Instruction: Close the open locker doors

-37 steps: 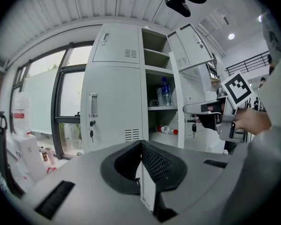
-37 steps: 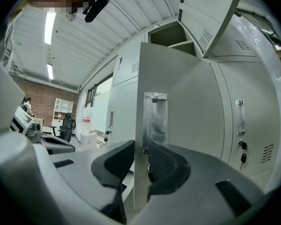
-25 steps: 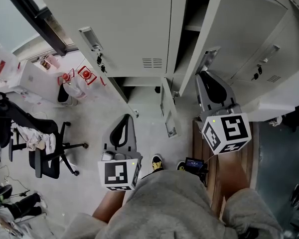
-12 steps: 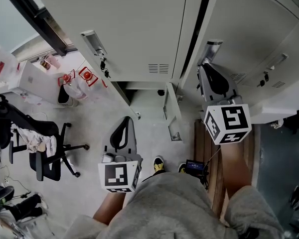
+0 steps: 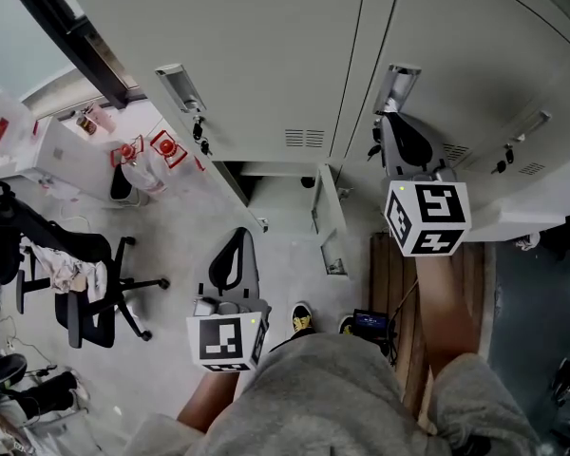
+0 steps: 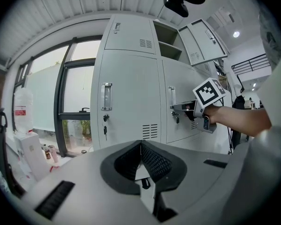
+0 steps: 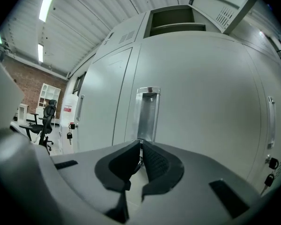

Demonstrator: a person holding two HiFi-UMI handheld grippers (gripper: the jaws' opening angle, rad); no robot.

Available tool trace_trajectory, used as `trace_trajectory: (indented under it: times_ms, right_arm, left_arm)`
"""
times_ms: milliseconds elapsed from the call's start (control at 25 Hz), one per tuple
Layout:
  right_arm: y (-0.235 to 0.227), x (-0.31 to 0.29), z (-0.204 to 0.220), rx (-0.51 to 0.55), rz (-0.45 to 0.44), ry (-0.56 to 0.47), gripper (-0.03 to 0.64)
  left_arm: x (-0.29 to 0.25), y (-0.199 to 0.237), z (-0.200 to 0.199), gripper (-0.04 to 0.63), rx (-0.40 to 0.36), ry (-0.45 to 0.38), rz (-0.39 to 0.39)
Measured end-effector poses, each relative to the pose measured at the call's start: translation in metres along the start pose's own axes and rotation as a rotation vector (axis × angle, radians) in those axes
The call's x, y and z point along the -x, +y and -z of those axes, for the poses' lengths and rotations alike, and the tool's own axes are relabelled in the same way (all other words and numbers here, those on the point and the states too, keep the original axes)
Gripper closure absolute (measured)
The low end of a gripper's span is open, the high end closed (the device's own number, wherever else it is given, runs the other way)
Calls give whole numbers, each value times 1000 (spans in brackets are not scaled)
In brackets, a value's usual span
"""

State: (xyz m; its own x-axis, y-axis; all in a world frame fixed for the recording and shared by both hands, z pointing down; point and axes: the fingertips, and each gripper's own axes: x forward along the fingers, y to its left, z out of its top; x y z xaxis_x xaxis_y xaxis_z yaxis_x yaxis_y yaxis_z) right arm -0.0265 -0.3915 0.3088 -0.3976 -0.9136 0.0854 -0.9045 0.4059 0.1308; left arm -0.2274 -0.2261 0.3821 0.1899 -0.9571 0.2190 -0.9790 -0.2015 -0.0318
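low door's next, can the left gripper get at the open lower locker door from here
Probably yes: the left gripper is free, jaws shut on nothing, and only bare floor lies between it and the open lower locker door to its right.

pale grey lockers [image 5: 266, 55], probably black chair [image 5: 90, 312]

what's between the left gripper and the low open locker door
Only bare floor lies between the left gripper and the low open locker door; the head view shows it.
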Motion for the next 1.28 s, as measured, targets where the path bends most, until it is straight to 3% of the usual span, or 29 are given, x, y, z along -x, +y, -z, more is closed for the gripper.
trace_trajectory:
  times_ms: [520, 1000, 1280]
  right_arm:
    - [-4, 11, -6, -27, 20, -11, 580]
    - [-6, 132, -12, -70, 53, -6, 580]
    - [-11, 191, -15, -48, 117, -12, 580]
  left_arm:
    - [3, -6, -1, 586, -14, 9, 20]
    - [6, -43, -16, 586, -40, -40, 128]
    - [11, -67, 2, 588, -73, 21, 201]
